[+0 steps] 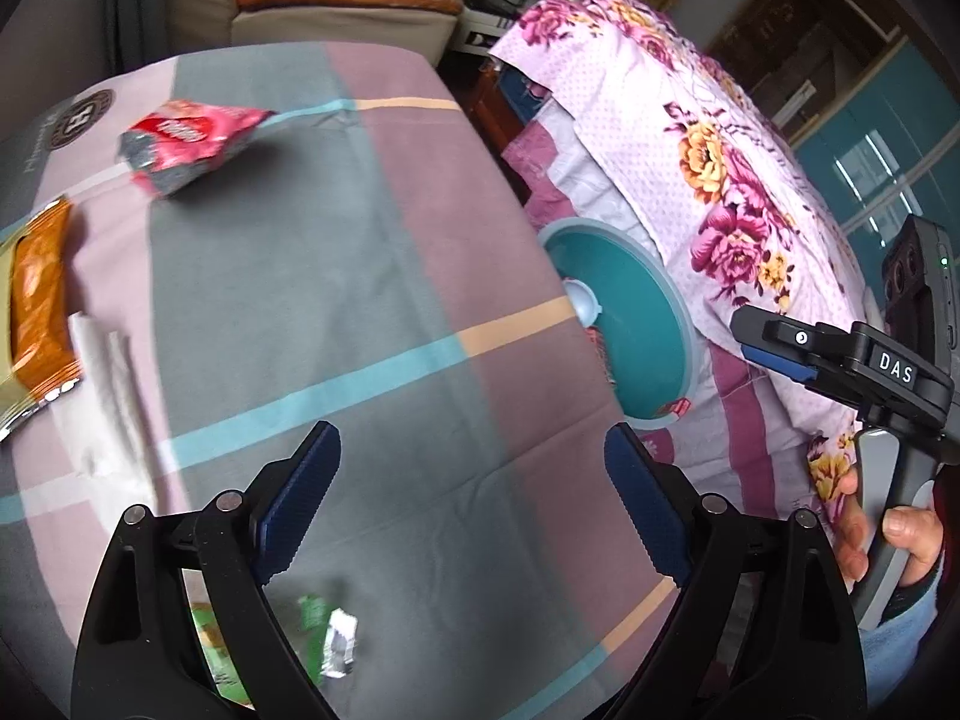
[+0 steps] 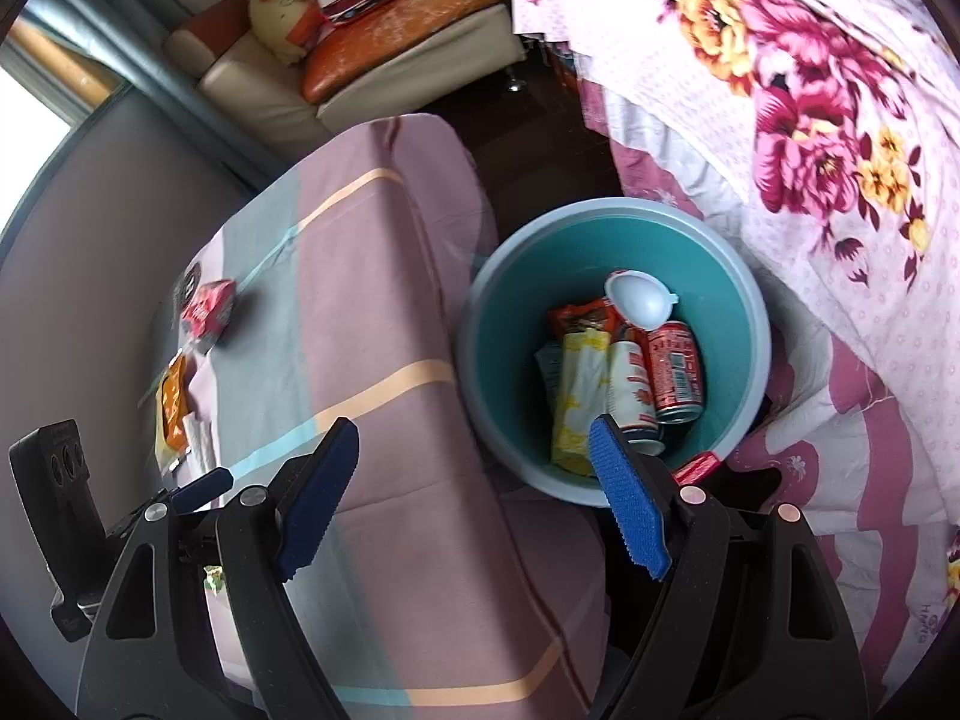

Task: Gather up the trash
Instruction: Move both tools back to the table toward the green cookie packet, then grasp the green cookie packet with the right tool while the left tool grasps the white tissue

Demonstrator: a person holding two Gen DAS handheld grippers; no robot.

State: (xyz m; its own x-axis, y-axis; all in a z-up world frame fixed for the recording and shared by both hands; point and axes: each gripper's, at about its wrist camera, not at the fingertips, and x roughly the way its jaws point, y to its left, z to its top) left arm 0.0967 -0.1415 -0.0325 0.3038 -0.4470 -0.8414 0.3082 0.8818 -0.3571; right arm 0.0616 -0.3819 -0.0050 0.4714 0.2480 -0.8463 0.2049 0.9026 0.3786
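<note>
My left gripper [image 1: 474, 504] hangs open and empty over the checked tablecloth [image 1: 360, 276]. On the cloth lie a red snack bag [image 1: 192, 138], an orange packet [image 1: 39, 306], a white tissue [image 1: 102, 384], and a green wrapper with crumpled foil [image 1: 336, 636] just below the fingers. My right gripper [image 2: 474, 498] is open with nothing between its pads, straddling the table edge and the teal bin [image 2: 660, 210]. Inside the bin lie red cans [image 2: 675, 372], a yellow wrapper [image 2: 579, 396] and a white plastic lid [image 2: 639, 300].
The bin [image 1: 636, 312] stands on the floor between the table and a bed with a floral cover [image 1: 708, 168]. A hand [image 1: 900, 534] holds the right gripper's handle at the right. A sofa [image 2: 384, 72] stands beyond the table's far end.
</note>
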